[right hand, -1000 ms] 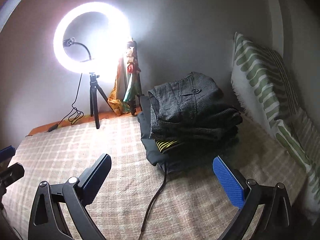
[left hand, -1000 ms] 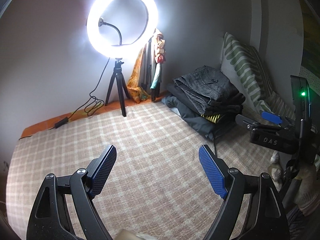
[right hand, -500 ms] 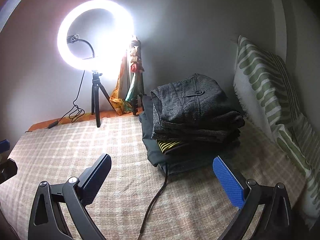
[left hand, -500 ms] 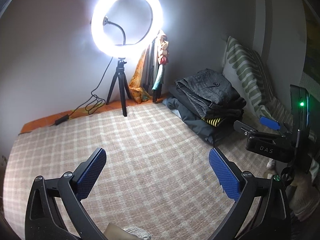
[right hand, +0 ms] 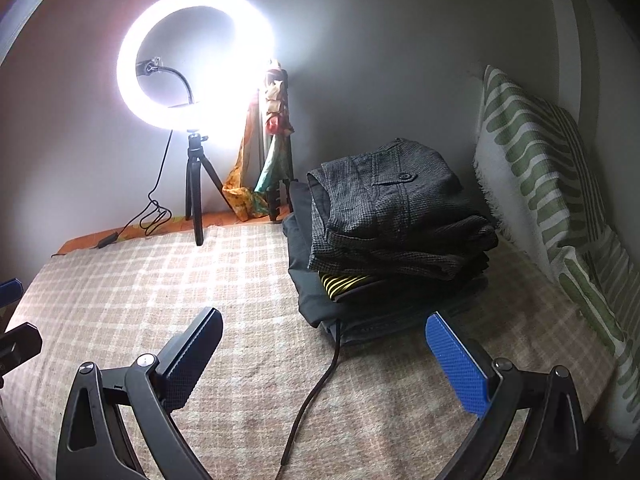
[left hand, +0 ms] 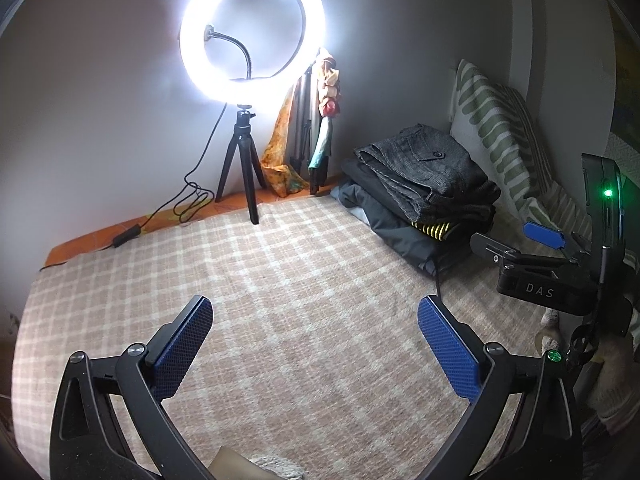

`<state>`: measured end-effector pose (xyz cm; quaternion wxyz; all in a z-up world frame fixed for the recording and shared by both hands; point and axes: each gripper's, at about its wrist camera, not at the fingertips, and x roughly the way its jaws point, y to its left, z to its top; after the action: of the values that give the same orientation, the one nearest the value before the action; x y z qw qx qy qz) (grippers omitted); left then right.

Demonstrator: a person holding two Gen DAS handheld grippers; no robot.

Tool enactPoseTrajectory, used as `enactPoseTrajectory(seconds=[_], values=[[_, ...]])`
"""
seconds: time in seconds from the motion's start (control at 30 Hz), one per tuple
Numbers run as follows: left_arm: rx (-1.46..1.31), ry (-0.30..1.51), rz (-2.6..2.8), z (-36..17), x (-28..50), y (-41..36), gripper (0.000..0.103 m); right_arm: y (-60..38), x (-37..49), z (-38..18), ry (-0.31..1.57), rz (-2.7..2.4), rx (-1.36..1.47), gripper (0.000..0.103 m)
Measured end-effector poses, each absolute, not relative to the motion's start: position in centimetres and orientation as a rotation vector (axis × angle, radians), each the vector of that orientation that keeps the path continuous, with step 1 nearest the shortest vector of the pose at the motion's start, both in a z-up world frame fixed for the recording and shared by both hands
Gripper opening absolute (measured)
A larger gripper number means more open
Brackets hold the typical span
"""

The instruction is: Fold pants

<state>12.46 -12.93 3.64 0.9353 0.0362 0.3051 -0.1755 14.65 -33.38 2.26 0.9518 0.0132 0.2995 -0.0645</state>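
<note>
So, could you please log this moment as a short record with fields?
surface: checked blanket
pants: grey pair folded, topmost on stack of folded clothes
stack position: beside striped pillow
left gripper: open, holding nothing, above blanket
right gripper: open, holding nothing, facing stack
cord: black drawstring trailing from stack
background: lit ring light on tripod

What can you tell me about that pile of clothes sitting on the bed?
The pile of clothes sits on the checked blanket beside the green-striped pillow. On top lie folded grey woven pants with a buttoned pocket flap. Beneath them shows a black-and-yellow striped piece, then darker garments. A dark cord trails from under the front edge. Nothing grips it.
</note>
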Motion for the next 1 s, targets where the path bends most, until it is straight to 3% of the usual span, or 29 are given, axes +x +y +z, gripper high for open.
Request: enactPoseTrajectory(seconds=[1.0], values=[[0.082, 0.621, -0.359, 3.69, 12.33, -12.92, 0.102, -32.99, 14.93, 1.83, 0.615, -0.129, 0.017, 0.103]])
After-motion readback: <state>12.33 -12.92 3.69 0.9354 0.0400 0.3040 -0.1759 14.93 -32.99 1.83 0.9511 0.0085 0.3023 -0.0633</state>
